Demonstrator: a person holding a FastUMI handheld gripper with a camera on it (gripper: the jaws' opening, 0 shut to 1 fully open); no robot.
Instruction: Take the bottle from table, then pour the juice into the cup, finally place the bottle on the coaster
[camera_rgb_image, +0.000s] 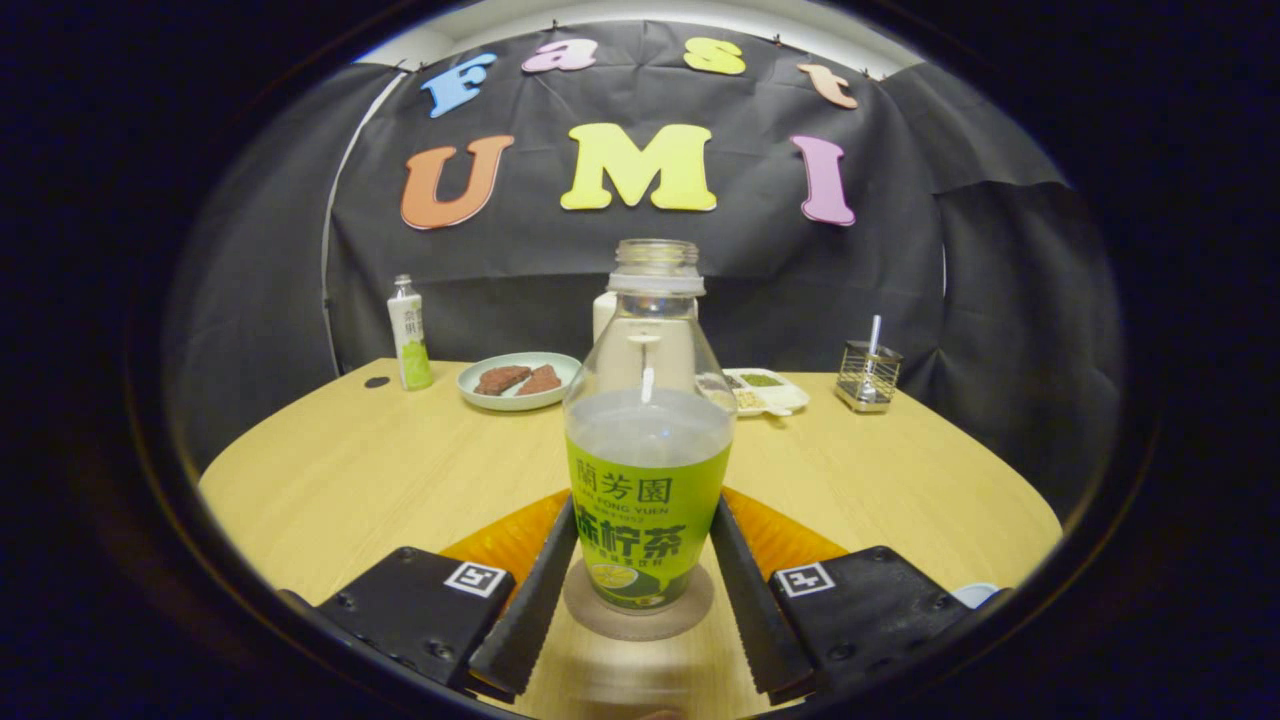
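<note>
A clear uncapped bottle (648, 440) with a green label stands upright on a round brown coaster (600, 612), about half full of pale juice. My gripper (645, 560) has its two black fingers (530, 600) against the bottle's label on either side, shut on it. The coaster lies between the fingers on the light wooden table (350, 480). A white rim (975, 595), perhaps the cup, peeks out beside the right finger block; too little shows to be sure.
An orange mat (790, 540) lies just behind the coaster. Farther back stand a small white-and-green bottle (410, 335), a plate with brown pieces (518, 381), a white container (604, 310) behind the bottle, a white tray (768, 390) and a wire holder (869, 375).
</note>
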